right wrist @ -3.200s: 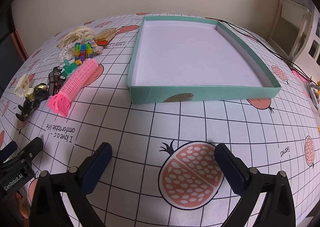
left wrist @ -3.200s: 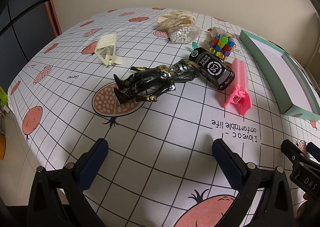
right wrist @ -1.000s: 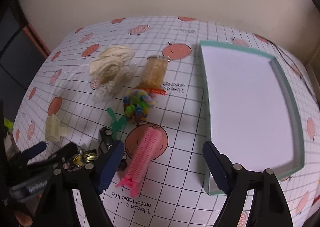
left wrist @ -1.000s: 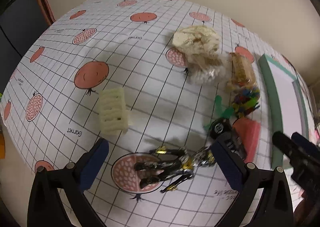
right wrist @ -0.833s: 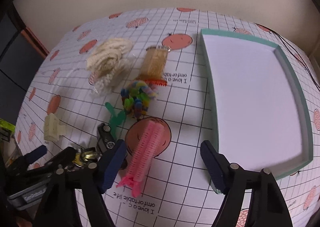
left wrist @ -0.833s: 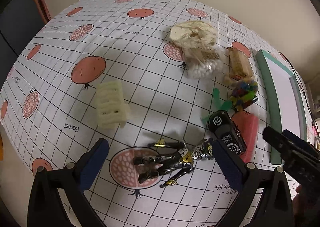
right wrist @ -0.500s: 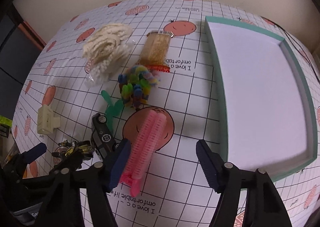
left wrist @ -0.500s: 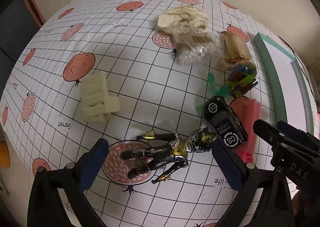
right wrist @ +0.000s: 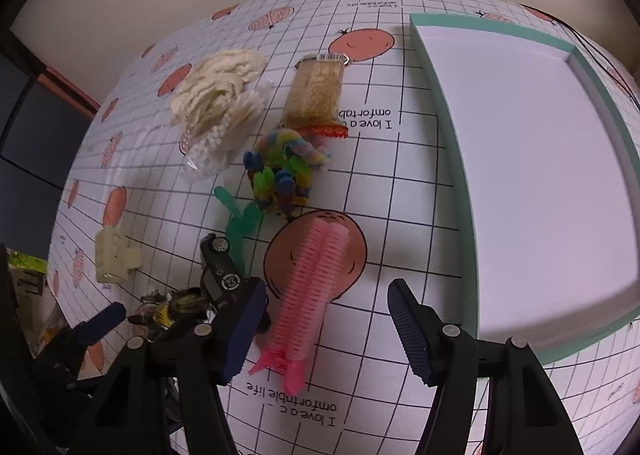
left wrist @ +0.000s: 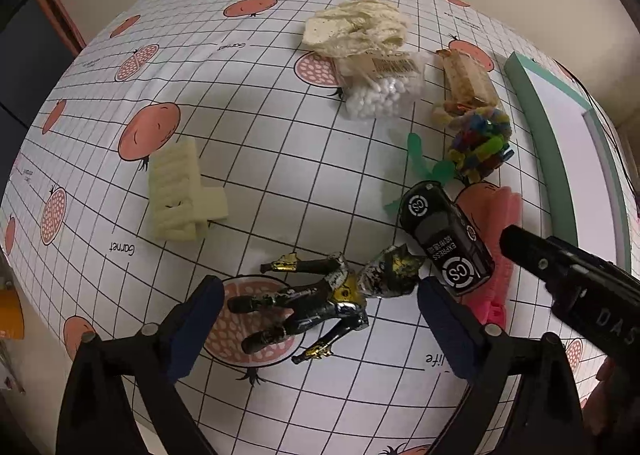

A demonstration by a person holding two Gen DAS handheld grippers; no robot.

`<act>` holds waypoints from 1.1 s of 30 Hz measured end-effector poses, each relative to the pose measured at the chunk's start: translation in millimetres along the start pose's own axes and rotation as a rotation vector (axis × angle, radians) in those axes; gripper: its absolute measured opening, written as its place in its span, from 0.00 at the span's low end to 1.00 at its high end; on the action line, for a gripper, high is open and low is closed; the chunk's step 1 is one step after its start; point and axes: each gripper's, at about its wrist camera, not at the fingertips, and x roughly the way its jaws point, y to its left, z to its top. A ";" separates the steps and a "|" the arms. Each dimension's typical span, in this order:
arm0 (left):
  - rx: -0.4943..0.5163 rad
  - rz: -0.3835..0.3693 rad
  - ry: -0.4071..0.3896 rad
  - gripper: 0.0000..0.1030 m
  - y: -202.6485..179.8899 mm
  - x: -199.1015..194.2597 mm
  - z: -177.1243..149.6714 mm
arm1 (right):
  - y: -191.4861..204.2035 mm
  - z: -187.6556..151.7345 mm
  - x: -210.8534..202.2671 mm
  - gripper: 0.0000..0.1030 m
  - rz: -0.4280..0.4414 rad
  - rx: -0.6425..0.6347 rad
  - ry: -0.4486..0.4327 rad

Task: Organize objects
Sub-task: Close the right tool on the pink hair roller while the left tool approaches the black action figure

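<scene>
While both claws hang above the counter, neither holds anything. Left claw: jaws spread wide, empty, the dark action figure lying on its back between the two blue pads, over a printed pomegranate. Figure's head touches or nearly touches the nose of the black toy car, marked "CS EXPRESS". Right claw: jaws also wide, empty, straddling the near end of the pink hair roller clip, which lies lengthwise on an orange fruit print; whether the pads touch it I cannot tell.

Other items on the gridded cloth:
- Cream claw hair clip, well apart to the left of the figure.
- Heap of cream lace or cord at the far side, a clear bag of small white beads touching its near edge.
- Clear packet of tan contents with a barcode label, beside the heap.
- Bundle of multicoloured clips, just beyond the pink roller.
- Green plastic piece between the bundle and the car.

Teal-walled box, white inside, sits to the right of the roller, nothing in it. Right claw's black body shows at the right edge of the left wrist view.
</scene>
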 end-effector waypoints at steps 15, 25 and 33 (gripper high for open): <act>0.044 0.052 0.002 0.92 -9.5 4.8 0.2 | 12.3 1.0 14.6 0.43 -0.004 -0.036 0.028; 0.049 0.095 -0.005 0.92 -14.2 8.9 -3.3 | 9.0 0.3 20.0 0.42 0.005 -0.040 0.050; -0.001 0.036 0.063 0.92 -8.3 23.2 -1.4 | 12.9 1.0 23.3 0.42 -0.007 -0.059 0.046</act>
